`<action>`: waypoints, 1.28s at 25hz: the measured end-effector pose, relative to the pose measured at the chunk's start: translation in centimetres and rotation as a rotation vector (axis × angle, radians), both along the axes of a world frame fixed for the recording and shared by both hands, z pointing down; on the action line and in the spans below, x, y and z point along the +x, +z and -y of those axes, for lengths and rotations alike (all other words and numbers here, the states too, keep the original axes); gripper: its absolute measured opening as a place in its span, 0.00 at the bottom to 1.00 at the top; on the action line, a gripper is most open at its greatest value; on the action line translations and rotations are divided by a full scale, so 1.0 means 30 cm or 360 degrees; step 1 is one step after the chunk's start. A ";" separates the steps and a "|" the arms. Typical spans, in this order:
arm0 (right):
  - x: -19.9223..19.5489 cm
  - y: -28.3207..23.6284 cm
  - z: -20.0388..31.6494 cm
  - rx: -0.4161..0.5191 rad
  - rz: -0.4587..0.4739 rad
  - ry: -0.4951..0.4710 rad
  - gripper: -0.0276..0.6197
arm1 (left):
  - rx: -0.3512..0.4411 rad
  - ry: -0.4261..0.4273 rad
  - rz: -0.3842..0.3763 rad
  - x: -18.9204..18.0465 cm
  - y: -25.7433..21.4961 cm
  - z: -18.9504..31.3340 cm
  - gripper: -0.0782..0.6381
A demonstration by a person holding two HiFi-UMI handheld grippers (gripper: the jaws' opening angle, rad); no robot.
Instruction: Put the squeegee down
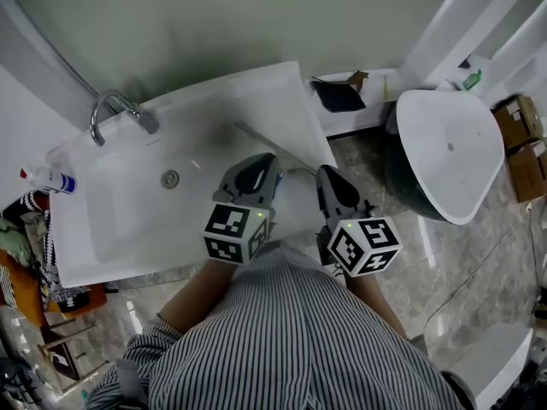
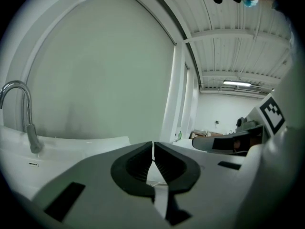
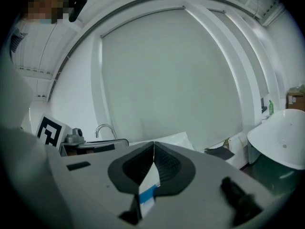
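Looking down, saw what looked like the squeegee [image 1: 255,135], a thin grey bar, lying flat on the right part of the white sink [image 1: 128,229]. Could not make out its shape well. Found it just past the tip of the left claw [image 2: 153,152], not in any grip.

Saw the left claw shut tight, with its jaws pressed together and nothing between them. Saw the right claw [image 3: 153,149] shut tight too, with nothing held, only its own white and blue sticker [image 3: 148,187] below the jaws. Found both claws side by side over the near edge of the sink, pointing away from the striped shirt [image 1: 291,340].

Spotted the curved silver tap [image 1: 115,109] at the far left of the sink, and the round drain [image 1: 170,178] down in the bowl. Spotted a spray bottle [image 1: 44,178] at the sink's left edge. Noticed a big white basin [image 1: 453,152] off to the right on the shiny floor [image 1: 410,254], well apart from the sink, with brown boxes [image 1: 523,143] past it.
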State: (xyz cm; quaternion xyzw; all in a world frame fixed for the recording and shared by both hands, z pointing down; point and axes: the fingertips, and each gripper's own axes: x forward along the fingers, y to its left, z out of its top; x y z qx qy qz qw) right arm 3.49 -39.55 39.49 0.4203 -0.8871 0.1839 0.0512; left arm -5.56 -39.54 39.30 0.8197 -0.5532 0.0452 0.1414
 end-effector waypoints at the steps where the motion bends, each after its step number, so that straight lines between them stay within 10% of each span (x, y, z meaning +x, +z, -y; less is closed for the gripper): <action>1: 0.001 -0.007 0.000 0.0010 0.0000 0.0000 0.07 | 0.0001 -0.0002 0.0001 0.001 -0.001 0.000 0.14; 32: -0.038 0.019 -0.009 0.0042 -0.0135 -0.0117 0.07 | -0.0154 0.0045 -0.0022 0.032 0.098 0.018 0.14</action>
